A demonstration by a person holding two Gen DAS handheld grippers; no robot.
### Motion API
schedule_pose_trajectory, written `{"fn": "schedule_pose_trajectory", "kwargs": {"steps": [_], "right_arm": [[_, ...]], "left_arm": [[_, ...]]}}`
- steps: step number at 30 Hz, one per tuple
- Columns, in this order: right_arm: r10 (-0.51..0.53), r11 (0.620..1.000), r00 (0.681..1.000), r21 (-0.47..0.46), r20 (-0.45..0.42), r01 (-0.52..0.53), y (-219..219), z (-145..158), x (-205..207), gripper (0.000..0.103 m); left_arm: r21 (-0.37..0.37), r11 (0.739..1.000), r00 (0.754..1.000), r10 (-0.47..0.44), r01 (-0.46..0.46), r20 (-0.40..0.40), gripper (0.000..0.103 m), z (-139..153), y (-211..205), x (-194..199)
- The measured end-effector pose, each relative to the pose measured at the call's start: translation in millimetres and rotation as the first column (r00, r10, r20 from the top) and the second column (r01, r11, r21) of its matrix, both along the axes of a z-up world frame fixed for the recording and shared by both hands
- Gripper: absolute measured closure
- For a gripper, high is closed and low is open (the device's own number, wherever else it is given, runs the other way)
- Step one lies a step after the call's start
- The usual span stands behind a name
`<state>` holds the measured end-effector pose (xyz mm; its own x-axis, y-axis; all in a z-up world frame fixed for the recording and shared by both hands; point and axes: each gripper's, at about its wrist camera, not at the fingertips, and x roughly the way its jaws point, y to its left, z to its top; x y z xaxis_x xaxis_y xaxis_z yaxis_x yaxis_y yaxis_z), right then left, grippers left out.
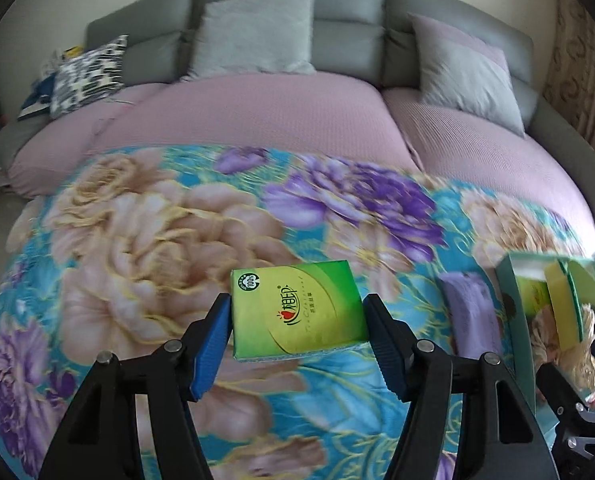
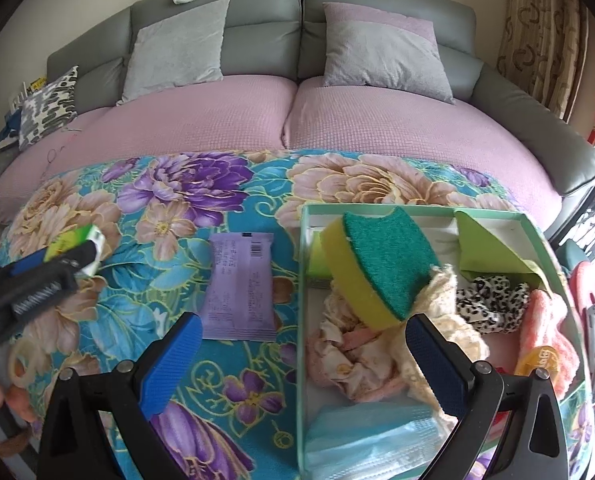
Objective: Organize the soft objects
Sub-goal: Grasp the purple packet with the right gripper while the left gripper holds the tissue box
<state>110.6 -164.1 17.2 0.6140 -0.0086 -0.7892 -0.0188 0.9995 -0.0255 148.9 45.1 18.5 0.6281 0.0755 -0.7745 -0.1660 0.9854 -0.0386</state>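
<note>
Two grippers over the floral blanket (image 1: 145, 240), and the left gripper (image 1: 297, 320) has its blue pads pressed on both sides of a green tissue pack (image 1: 299, 312), lifted clear of the fabric. In the right wrist view that same pack pokes out near the blanket's left edge, well apart from the box.

The right gripper (image 2: 303, 354) hangs with jaws spread wide and nothing between them, straddling the near-left wall of the green box (image 2: 302, 280). Inside, it's crowded: a yellow-and-green sponge (image 2: 377, 264) is propped on top, with cream lace fabric (image 2: 437, 320), a leopard scrunchie (image 2: 493, 300), a pink cloth (image 2: 553, 328) and a blue packet (image 2: 369, 436) at the near end.

A purple packet (image 2: 239, 284) lies flat just left of the box wall. Between it and the tissue pack, open blanket. Beyond the blanket's far edge, the pink sofa seat (image 2: 217, 120) is bare up to the grey cushions (image 2: 177, 48).
</note>
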Motion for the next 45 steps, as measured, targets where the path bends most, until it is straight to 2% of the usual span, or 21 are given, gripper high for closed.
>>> {"fn": "schedule_pose_trajectory", "kwargs": {"steps": [4, 11, 16, 21, 25, 35, 45], "right_arm": [[0.044, 0.999, 0.999, 0.024, -0.017, -0.043, 16, -5, 3, 0.000], [0.096, 0.993, 0.995, 0.071, -0.042, -0.093, 35, -17, 10, 0.002], [0.092, 0.994, 0.994, 0.068, -0.055, -0.088, 40, -24, 19, 0.016], [0.098, 0.995, 0.994, 0.041, -0.047, -0.096, 47, -26, 35, 0.022], [0.101, 0.995, 0.992, 0.018, -0.082, -0.100, 52, -37, 47, 0.025], [0.083, 0.993, 0.990, -0.074, -0.114, -0.091, 59, -60, 60, 0.026], [0.072, 0.996, 0.989, -0.045, -0.131, -0.079, 55, -72, 66, 0.027]], "left_arm": [[0.001, 0.999, 0.999, 0.046, -0.046, 0.018, 0.036, 8, 19, -8], [-0.023, 0.996, 0.997, 0.081, -0.081, 0.002, 0.036, 2, 36, -12], [-0.049, 0.995, 0.996, 0.085, -0.085, -0.012, 0.036, -4, 43, -10], [-0.089, 0.992, 0.996, 0.090, -0.091, -0.025, 0.036, -10, 52, -7], [-0.109, 0.990, 0.995, 0.090, -0.093, -0.033, 0.036, -15, 56, -4], [-0.151, 0.985, 0.995, 0.078, -0.086, -0.057, 0.036, -27, 62, 2], [-0.163, 0.983, 0.996, 0.072, -0.081, -0.061, 0.036, -28, 63, 3]]}}
